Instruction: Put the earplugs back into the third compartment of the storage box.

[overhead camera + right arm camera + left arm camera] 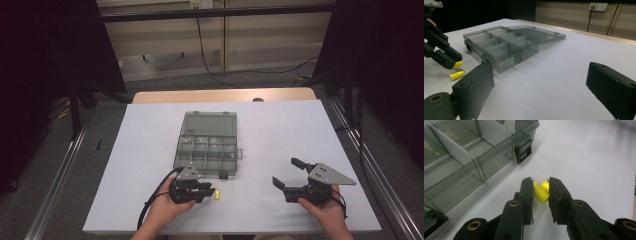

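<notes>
Two yellow earplugs [541, 192] lie near the table's [280, 125] front edge, just before the open compartment box [207, 142]. The left gripper [541, 191] is clamped on one earplug. The right gripper [539, 82], jaws wide apart, waits toward the front right corner.

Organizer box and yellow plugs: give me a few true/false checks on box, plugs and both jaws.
1. The organizer box has its lid open. True.
2. The left gripper has a yellow plug between its jaws. True.
3. The right gripper grips a plug. False: its jaws stand wide apart with nothing between them.
4. A second yellow plug lies inside a box compartment. False: it lies on the table beside the box.
</notes>
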`<control>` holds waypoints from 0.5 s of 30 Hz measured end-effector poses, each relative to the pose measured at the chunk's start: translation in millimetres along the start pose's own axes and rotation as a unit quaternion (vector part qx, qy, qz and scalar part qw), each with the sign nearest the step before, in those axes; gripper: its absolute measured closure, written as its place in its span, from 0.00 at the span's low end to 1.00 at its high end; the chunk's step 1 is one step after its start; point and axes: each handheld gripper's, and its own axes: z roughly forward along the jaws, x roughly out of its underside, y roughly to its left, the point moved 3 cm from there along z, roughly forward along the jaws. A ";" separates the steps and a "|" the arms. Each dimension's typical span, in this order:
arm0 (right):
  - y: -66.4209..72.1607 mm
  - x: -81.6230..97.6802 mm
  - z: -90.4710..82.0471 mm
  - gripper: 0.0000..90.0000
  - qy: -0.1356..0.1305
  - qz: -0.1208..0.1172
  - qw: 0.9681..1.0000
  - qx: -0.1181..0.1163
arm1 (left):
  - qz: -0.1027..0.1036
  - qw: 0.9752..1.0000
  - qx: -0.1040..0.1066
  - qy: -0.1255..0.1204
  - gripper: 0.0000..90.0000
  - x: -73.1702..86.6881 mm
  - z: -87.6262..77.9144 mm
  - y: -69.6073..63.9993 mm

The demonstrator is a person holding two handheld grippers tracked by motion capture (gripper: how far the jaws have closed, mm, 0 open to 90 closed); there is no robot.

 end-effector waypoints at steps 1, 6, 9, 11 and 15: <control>0.2 -0.4 -0.2 0.08 -0.001 0.001 1.000 0.000 | -0.001 1.000 0.000 -0.001 0.82 -1.2 -0.8 0.3; -0.3 -0.3 -0.9 0.08 -0.003 0.001 1.000 0.001 | -0.006 1.000 -0.003 -0.008 0.82 -6.4 -3.4 3.1; -0.8 -0.4 -1.5 0.08 -0.004 0.002 1.000 0.001 | -0.009 1.000 -0.004 -0.011 0.82 -10.1 -4.7 4.4; -1.0 -0.3 -1.8 0.08 -0.004 0.002 1.000 0.002 | -0.009 1.000 -0.005 -0.011 0.82 -12.4 -4.9 5.8; -1.1 -0.8 -2.3 0.08 -0.005 0.002 1.000 0.002 | -0.013 1.000 -0.005 -0.011 0.82 -15.9 -5.9 7.4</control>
